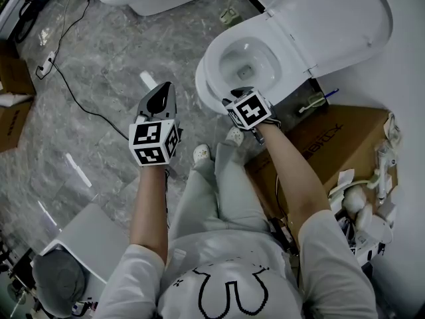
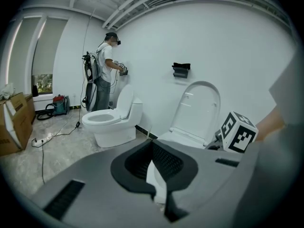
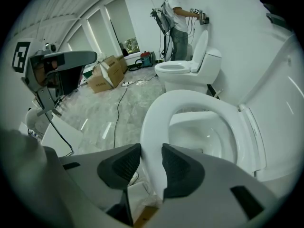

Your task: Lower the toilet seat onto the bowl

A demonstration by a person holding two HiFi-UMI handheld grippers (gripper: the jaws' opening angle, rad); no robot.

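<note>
The right claw was clamped on the front rim of the white oval plastic toilet seat, which rose from between its 2 dark pads in the lower middle of the right gripper view. The seat lay low over the white ceramic bowl; contact was unclear. The white lid stood open at upper right. The left claw was closed and empty, left of the bowl.

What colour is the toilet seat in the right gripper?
White; the right gripper view shows the toilet seat best.
</note>
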